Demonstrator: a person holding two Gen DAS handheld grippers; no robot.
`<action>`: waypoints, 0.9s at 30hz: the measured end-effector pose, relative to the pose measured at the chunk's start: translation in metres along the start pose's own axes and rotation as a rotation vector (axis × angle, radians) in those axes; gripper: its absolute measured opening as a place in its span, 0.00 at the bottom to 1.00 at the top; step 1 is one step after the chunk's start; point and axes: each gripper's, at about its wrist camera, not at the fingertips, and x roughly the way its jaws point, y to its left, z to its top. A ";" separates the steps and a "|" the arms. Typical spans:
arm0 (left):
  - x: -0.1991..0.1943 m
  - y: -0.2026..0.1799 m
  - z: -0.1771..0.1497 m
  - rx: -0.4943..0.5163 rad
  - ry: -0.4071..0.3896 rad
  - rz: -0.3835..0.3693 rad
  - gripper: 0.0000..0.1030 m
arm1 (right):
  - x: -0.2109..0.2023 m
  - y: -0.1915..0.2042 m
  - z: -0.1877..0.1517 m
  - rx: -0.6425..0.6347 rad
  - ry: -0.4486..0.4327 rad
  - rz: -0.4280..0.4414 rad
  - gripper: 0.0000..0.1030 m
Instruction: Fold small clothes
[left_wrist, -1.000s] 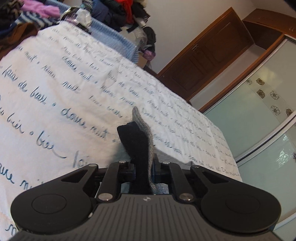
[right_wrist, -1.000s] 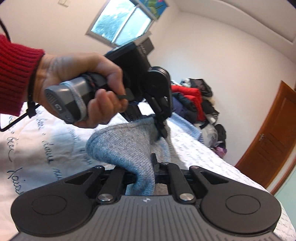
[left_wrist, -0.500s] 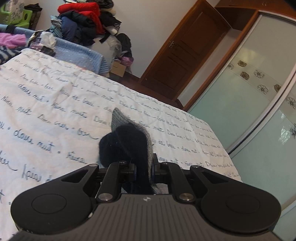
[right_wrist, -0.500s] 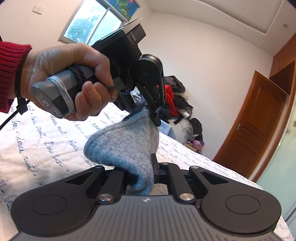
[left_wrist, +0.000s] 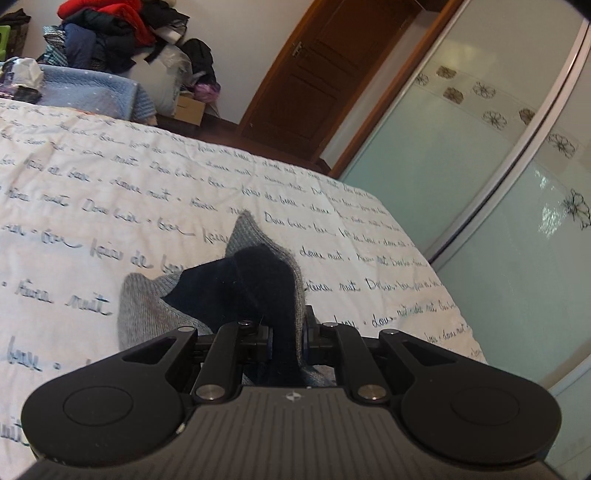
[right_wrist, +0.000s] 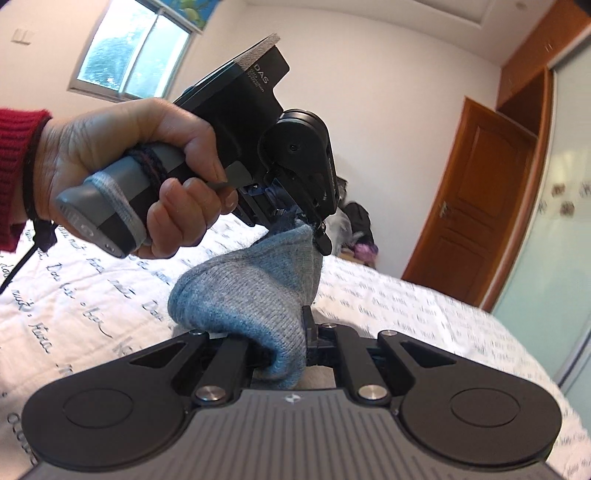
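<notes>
Grey sock pinched by both grippers, L gripper & R gripper tips hidden, dark part maybe lining.

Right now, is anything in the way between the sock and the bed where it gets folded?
Nothing visible. Both claws are shut on the grey sock: the right claw at one end, the left claw at the other. Below it, the white bedspread with writing looks bare. The heap of clothes sits far off.

Left claw pinching grey sock, lettered bedspread
</notes>
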 end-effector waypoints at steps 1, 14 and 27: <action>0.006 -0.004 -0.002 0.006 0.010 -0.002 0.12 | 0.000 -0.003 -0.002 0.005 0.006 -0.005 0.07; 0.068 -0.038 -0.026 0.062 0.111 0.004 0.12 | -0.005 -0.052 -0.032 0.201 0.125 0.027 0.07; 0.096 -0.058 -0.043 0.109 0.152 0.024 0.13 | 0.001 -0.090 -0.061 0.504 0.230 0.121 0.07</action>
